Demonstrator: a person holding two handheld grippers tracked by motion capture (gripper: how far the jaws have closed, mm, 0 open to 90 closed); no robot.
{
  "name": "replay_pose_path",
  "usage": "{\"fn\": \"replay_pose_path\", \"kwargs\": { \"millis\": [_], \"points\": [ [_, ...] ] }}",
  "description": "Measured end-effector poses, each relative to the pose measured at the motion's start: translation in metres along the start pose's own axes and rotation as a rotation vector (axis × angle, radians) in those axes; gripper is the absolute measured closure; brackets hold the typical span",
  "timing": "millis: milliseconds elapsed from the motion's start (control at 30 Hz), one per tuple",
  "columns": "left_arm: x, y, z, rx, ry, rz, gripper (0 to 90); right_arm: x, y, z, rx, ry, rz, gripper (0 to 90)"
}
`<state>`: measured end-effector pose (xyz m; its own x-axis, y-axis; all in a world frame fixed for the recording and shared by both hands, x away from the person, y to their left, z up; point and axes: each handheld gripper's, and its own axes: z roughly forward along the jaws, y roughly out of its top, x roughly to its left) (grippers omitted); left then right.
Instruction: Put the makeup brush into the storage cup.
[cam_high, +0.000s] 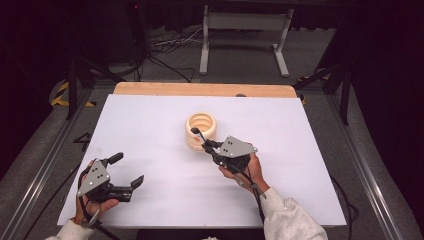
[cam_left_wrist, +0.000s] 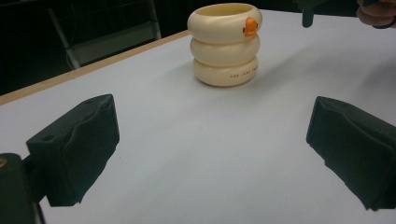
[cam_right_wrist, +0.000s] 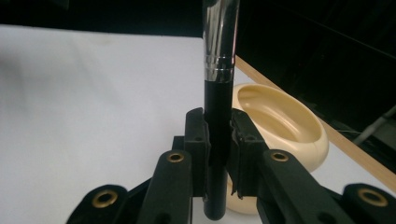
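High view: your right gripper sits against the cream ringed cup mid-table, your left gripper low at the near-left, over the white table.
Left gripper view: jaws wide apart, empty; cup ahead.
Right gripper view: jaws clamp a black-handled brush upright, cup just behind.

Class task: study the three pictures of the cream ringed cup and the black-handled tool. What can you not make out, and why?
- Black-handled tool with silver ferrule: its tip is cut off by the right gripper view's top edge.
- Cream ringed cup: small print low on its side, too small to read in the left gripper view.
- The cup's inside bottom: hidden by its rim.
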<state>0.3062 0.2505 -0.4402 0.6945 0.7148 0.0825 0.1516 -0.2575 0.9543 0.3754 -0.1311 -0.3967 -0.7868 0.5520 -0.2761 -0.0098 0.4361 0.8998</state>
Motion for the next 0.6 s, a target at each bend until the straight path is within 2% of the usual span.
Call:
{"fn": "replay_pose_path", "kwargs": {
  "millis": [100,200,300,500,600],
  "points": [
    [-0.001,-0.004,-0.005,-0.007,-0.006,-0.013,4.1,-0.009,0.004,0.0,-0.054,0.016,0.082,80.0],
    [-0.003,-0.007,-0.01,-0.006,-0.01,-0.019,4.5,-0.016,0.01,0.001,-0.087,0.016,0.118,80.0],
    [-0.002,-0.007,-0.013,-0.015,-0.005,-0.027,4.4,-0.02,0.015,0.003,-0.105,0.008,0.122,80.0],
    [0.0,-0.006,-0.02,-0.046,0.005,-0.047,4.5,-0.028,0.025,0.008,-0.152,0.009,0.162,79.9],
    [0.001,-0.007,-0.019,-0.048,0.016,-0.037,4.5,-0.033,0.031,0.014,-0.17,0.0,0.164,79.9]
  ]
}}
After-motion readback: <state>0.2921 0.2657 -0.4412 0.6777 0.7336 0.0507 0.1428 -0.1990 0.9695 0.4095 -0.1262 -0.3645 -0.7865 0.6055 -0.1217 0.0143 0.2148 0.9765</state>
